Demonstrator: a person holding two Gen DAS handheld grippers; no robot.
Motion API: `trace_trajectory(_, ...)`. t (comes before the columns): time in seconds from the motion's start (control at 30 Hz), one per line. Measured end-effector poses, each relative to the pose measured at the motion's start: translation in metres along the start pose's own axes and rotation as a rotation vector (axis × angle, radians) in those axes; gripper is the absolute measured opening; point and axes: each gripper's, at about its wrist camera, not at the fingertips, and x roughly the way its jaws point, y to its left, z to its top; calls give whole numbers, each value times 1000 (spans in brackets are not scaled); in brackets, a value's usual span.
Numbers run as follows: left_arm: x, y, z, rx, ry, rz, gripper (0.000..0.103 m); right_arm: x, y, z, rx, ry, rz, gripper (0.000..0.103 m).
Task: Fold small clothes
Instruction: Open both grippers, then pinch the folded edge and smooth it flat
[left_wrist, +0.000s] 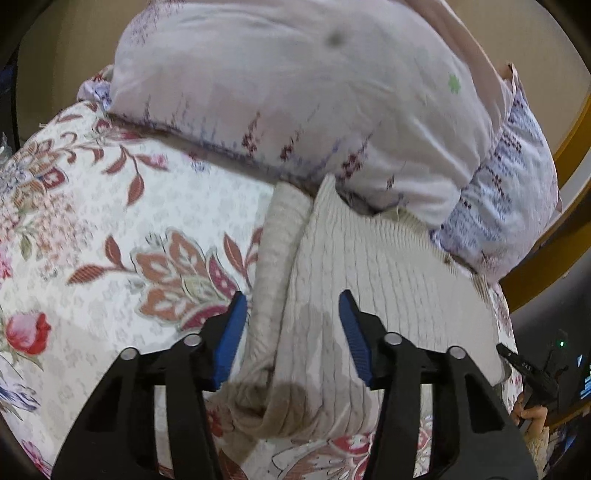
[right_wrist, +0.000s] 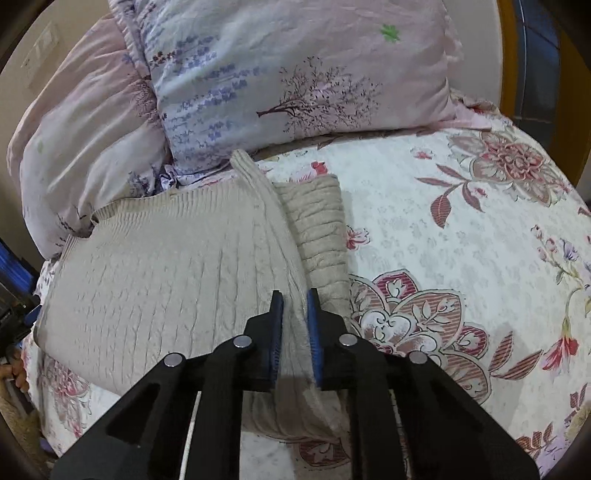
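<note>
A beige ribbed sweater (left_wrist: 388, 266) lies flat on a bed covered by a floral quilt (left_wrist: 110, 229), its top edge just short of the pillows (left_wrist: 295, 92) ahead of both tools.

The left tool (left_wrist: 293, 302) sits low over the sweater with its blue pads (left_wrist: 234, 332) spread apart. Between them runs a folded sleeve (left_wrist: 275, 236) and the edge of the sweater's body; the pads flank the cloth, and the blur makes it hard to say whether they touch it, though they do not look pressed in. So this tool reads as released, with fabric in its gap. The quilt lies to its left, the sweater's body to its right.

The right tool (right_wrist: 295, 304) is clenched: its pads stand nearly together, pinching a raised ridge of the sweater (right_wrist: 147, 266) where the body meets the sleeve (right_wrist: 317, 221). The sleeve stretches ahead and slightly right of this tool, the body spreads to its left, and bare quilt (right_wrist: 461, 240) lies to its right.
</note>
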Motion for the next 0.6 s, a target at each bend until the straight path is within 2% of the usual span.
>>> trace_trajectory(0.13,0,-2,-6,14,2,-1,39,-9,2,-1,5,-27,5,11)
trace_trajectory(0.47,-11,-5,-11,28,-5,-26,39,-30,4,-6,56,-61,42,10)
trace_trajectory(0.6,-12,-5,-14,37,-6,-24,39,-24,-6,-10,97,-31,0,10)
